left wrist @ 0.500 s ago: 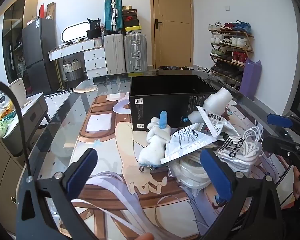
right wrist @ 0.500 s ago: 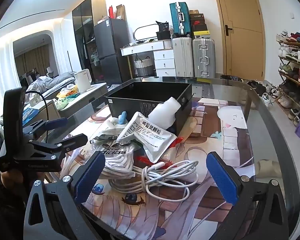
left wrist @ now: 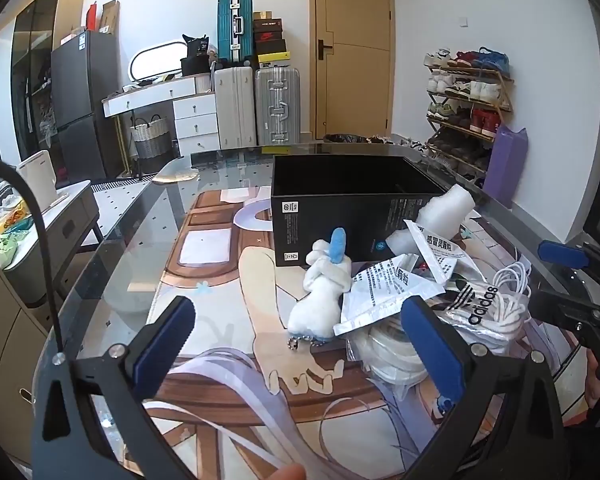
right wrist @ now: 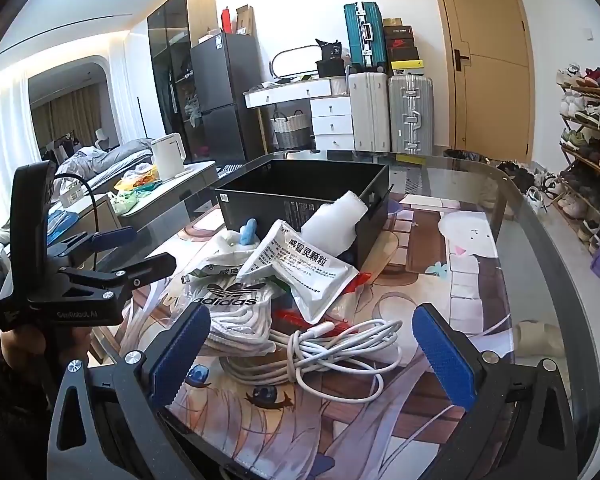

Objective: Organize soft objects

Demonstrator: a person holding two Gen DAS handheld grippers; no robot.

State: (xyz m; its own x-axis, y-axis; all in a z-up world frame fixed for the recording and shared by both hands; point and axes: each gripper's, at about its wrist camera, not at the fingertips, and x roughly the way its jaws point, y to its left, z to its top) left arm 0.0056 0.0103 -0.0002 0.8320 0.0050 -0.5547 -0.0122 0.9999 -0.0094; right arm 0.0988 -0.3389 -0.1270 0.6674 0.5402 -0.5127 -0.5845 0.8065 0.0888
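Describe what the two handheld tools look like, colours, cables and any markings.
Both are matte black frames with two fingers carrying ribbed blue pads and silver screws. The left tool has a black cable arcing off it, and white lettering on its side in the right wrist view. The right tool shows no lettering.

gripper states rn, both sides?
Left hand-held gripper: open, holding nothing.
Right hand-held gripper: open, holding nothing.
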